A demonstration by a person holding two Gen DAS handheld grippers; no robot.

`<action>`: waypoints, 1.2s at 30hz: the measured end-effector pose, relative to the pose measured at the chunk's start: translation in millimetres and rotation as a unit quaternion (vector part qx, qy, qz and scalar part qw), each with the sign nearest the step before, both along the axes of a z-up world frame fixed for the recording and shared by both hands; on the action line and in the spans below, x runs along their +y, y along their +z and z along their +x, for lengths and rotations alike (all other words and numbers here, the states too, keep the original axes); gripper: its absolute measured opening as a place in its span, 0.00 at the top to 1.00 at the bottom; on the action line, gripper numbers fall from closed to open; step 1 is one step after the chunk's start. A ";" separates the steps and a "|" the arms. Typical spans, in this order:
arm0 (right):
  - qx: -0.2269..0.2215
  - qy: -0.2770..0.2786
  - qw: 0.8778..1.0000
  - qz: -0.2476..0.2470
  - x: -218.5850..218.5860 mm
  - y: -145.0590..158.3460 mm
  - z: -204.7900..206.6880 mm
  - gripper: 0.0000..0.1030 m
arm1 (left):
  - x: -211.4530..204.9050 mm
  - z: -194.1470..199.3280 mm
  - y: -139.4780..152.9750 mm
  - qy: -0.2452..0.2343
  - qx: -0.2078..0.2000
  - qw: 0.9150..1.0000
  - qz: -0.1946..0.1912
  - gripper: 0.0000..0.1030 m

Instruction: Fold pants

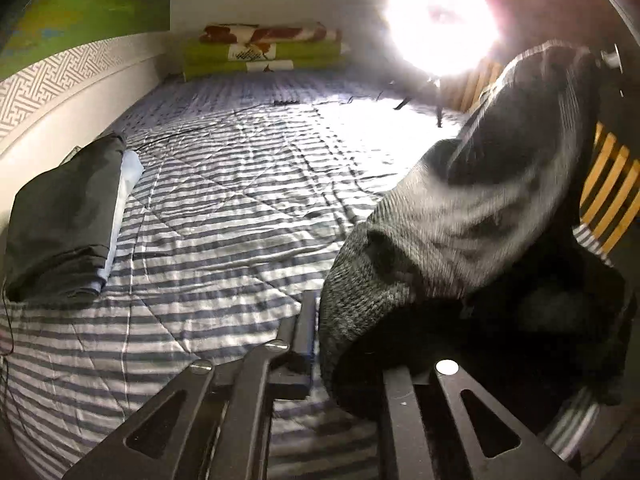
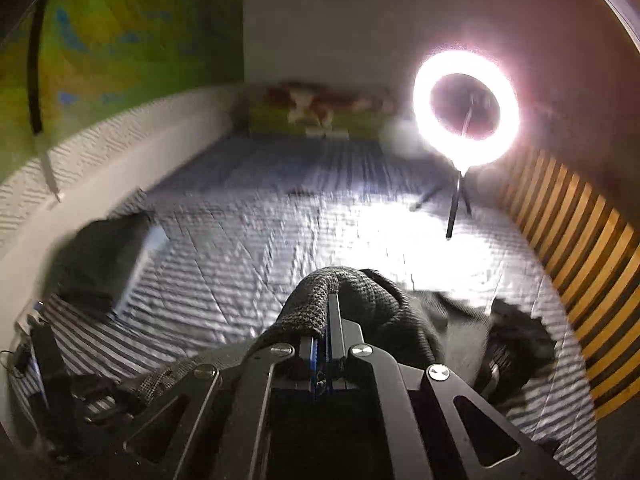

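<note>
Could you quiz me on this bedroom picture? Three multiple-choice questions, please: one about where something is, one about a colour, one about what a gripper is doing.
1. Where does the ring light stand?
A. on the bed, far right
B. on the floor
C. on the folded pile

2. What pattern covers the quilt?
A. red checks
B. blue-grey and white stripes
C. plain green

3. What is the right gripper doing?
A. hanging open
B. shut on the grey knit pants
C. holding the lamp

Answers: 1 A, its tripod legs rest on the quilt near the slatted wooden rail. 2 B, stripes run across the whole bed. 3 B, knit fabric is draped over the closed fingers and pinched between them.
</note>
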State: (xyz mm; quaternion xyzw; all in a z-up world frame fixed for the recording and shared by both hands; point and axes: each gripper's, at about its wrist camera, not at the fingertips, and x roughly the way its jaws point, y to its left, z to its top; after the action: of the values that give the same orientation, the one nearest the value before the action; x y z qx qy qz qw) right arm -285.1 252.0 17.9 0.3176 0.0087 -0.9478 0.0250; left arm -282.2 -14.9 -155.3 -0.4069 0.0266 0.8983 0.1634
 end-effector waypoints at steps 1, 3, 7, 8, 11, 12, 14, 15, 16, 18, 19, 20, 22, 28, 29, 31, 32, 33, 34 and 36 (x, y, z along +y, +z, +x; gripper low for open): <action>0.009 0.001 1.000 0.005 0.0 10.6 5.4 0.98 | -0.9 4.5 1.3 -0.004 -0.002 1.000 0.005 0.72; 0.015 0.007 1.000 0.005 0.6 22.2 13.9 0.98 | 4.0 18.3 3.1 -0.001 0.003 1.000 0.002 0.49; 0.020 0.008 1.000 -0.008 5.0 35.1 31.9 0.98 | 19.7 35.9 0.2 0.007 0.000 1.000 0.016 0.49; 0.021 0.007 1.000 -0.013 7.6 37.3 36.9 0.98 | 25.8 39.6 -2.0 0.011 -0.001 1.000 0.004 0.59; 0.023 0.006 0.999 -0.024 17.2 48.3 48.7 0.98 | 39.2 43.9 -8.8 0.013 -0.023 0.999 -0.021 0.95; 0.028 0.005 0.999 -0.025 20.6 54.7 55.0 0.98 | 42.3 47.6 -6.7 0.008 -0.022 0.999 -0.024 0.96; 0.038 0.006 0.999 -0.025 24.4 67.8 67.5 0.98 | 49.6 61.4 8.3 -0.012 -0.016 1.000 -0.024 0.96; 0.045 0.004 0.999 -0.023 25.4 73.7 72.6 0.98 | 51.6 67.6 17.5 -0.017 -0.013 1.000 -0.018 0.96; 0.052 0.003 0.998 -0.021 26.6 79.9 76.9 0.98 | 53.1 76.6 32.0 -0.026 -0.006 1.000 -0.007 0.96; 0.072 0.000 0.997 -0.024 31.5 98.1 87.3 0.98 | 52.8 89.7 57.2 -0.040 0.007 0.999 0.011 0.96; 0.080 0.000 0.996 -0.026 32.5 107.0 91.6 0.98 | 52.4 97.6 72.1 -0.046 0.017 0.999 0.019 0.96; 0.089 -0.001 0.996 -0.027 33.6 116.2 96.3 0.98 | 52.3 107.4 89.3 -0.053 0.029 0.998 0.026 0.96; 0.105 0.000 0.994 -0.026 33.2 134.1 105.6 0.98 | 50.8 120.1 114.6 -0.062 0.044 0.996 0.035 0.96; 0.157 -0.015 0.987 -0.013 29.1 185.5 130.1 0.98 | 51.1 168.7 182.9 -0.115 0.080 0.987 0.084 0.96; 0.162 -0.020 0.986 -0.014 28.3 191.8 131.9 0.98 | 51.0 176.8 192.0 -0.126 0.087 0.984 0.088 0.96; 0.167 -0.025 0.985 -0.020 23.4 202.0 129.1 0.98 | 45.7 185.8 204.3 -0.137 0.093 0.981 0.101 0.96; 0.167 -0.021 0.986 -0.023 18.0 206.2 123.6 0.98 | 37.5 187.1 207.4 -0.140 0.093 0.980 0.111 0.96; 0.164 -0.014 0.986 -0.023 9.1 208.5 117.5 0.98 | 26.9 187.1 209.1 -0.137 0.091 0.979 0.121 0.96; 0.159 -0.006 0.987 -0.021 -2.6 209.4 110.5 0.98 | 11.4 185.6 208.3 -0.126 0.088 0.979 0.131 0.96; 0.142 0.022 0.990 -0.012 -39.3 203.0 88.7 0.98 | -19.9 180.7 201.3 -0.102 0.082 0.981 0.141 0.96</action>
State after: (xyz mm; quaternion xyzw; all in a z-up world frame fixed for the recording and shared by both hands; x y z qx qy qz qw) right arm -196.4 212.7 220.8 0.1792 0.0073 -0.9826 0.0484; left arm -101.6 -34.7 46.1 -0.2995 -0.0461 0.9022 0.3070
